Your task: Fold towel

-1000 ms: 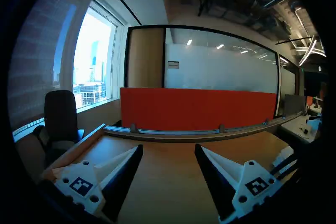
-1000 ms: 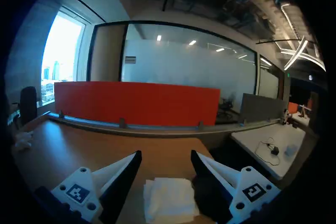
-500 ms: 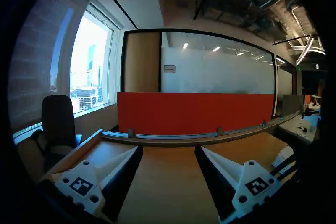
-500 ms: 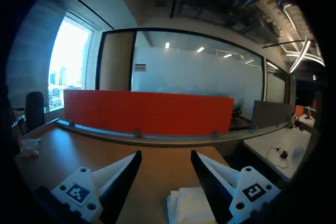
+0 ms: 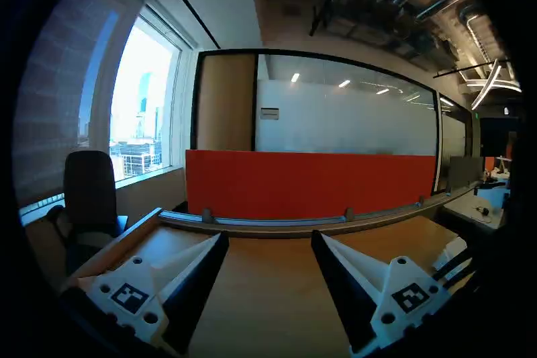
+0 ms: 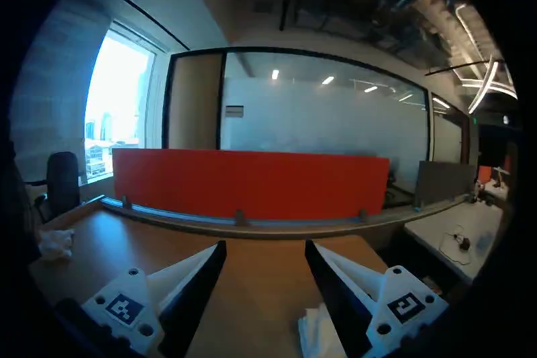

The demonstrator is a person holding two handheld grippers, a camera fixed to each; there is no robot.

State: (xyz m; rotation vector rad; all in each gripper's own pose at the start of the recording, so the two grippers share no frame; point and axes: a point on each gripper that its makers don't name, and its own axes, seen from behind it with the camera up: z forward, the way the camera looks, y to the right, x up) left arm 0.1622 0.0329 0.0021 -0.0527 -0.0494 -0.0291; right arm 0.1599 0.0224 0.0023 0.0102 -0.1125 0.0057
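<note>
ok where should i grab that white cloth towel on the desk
The white cloth towel lies flat on the wooden desk, partly behind a finger of the right tongs. Probably pinch its exposed edge facing the tongs' gap, coming low from that side.

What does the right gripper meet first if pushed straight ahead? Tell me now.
Probably the orange divider at the desk's far edge; the right gripper, jaws open, points over bare desk toward it. The white towel lies off-line, low beside one finger. Depth is uncertain.
</note>
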